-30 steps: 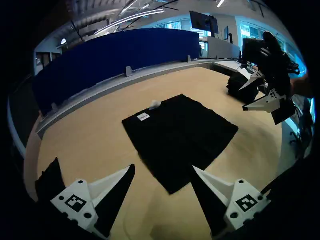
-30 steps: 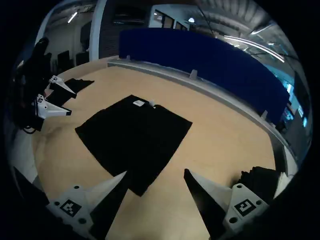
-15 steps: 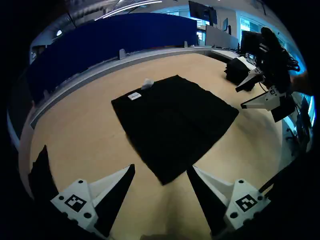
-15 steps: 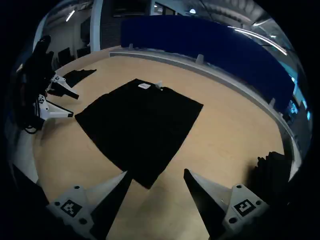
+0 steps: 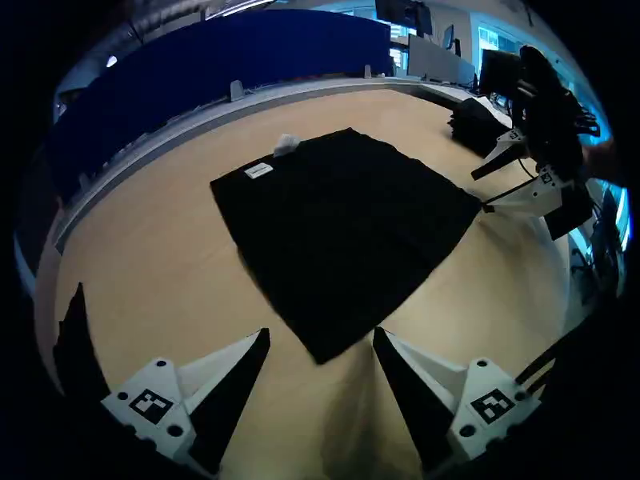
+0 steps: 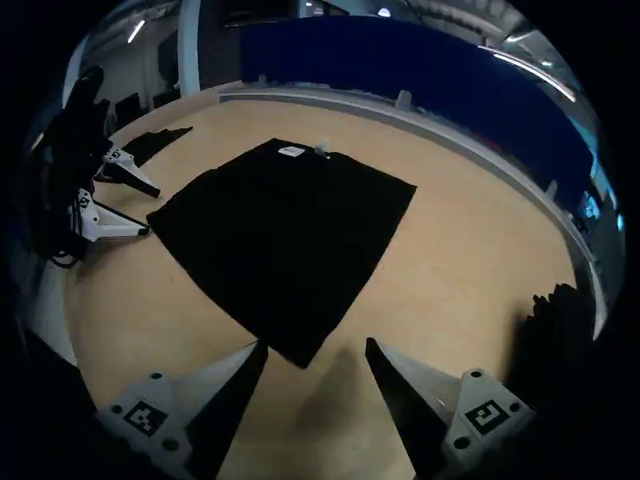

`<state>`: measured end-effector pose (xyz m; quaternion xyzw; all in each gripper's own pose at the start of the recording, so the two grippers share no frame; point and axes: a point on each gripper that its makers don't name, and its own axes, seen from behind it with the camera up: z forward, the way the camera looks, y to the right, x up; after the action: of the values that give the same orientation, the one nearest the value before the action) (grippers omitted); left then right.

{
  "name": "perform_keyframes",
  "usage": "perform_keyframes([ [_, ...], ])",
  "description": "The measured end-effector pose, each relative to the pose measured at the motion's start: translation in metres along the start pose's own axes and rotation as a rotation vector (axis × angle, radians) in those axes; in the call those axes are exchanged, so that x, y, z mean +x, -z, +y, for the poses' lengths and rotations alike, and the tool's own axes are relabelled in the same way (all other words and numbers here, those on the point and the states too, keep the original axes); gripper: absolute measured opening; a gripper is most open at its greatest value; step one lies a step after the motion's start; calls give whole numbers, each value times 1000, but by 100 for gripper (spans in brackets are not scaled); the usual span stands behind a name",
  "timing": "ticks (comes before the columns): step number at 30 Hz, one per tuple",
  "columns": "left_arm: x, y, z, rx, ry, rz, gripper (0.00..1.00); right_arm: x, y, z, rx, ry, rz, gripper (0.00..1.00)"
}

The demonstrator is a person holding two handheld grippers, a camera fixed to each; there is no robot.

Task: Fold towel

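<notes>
1. Pale wooden counter (image 5: 144,256) carries the black towel (image 5: 344,216), spread flat mid-surface, with a white label (image 5: 258,170) at its far edge.
2. Left claw (image 5: 320,332) and right claw (image 6: 314,344) both stand apart, empty, each facing a near corner.
3. Pinch both corners low, then lift evenly.
4. Dark cloth pile (image 5: 478,128), far right, and blue partition (image 5: 200,80) seem well apart from the fold.

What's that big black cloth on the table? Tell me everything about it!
It is a black towel, soft-looking cloth, spread flat on the light wooden table. It is roughly square, with a small white tag near its far edge. Its near corner points between the open fingers of the left gripper. Neither that nor the right gripper grips it.
</notes>
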<state>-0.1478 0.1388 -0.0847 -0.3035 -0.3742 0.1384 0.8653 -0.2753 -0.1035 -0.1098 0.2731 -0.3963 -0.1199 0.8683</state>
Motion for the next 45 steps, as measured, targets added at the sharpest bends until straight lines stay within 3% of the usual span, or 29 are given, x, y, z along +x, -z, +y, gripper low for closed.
perform_keyframes([
  [6,-5,1,3,-7,12,-15,93,0,-3,-2,5,-1,11,93],
  [20,-6,1,8,-19,22,-21,68,4,-5,-7,24,5,27,81],
  [24,-6,2,5,-11,29,-25,52,5,-3,-6,23,3,33,81],
  [38,-7,2,5,0,23,-34,22,5,-2,-7,24,11,34,80],
  [45,-7,1,6,10,13,-32,17,3,-4,-9,34,18,25,70],
])
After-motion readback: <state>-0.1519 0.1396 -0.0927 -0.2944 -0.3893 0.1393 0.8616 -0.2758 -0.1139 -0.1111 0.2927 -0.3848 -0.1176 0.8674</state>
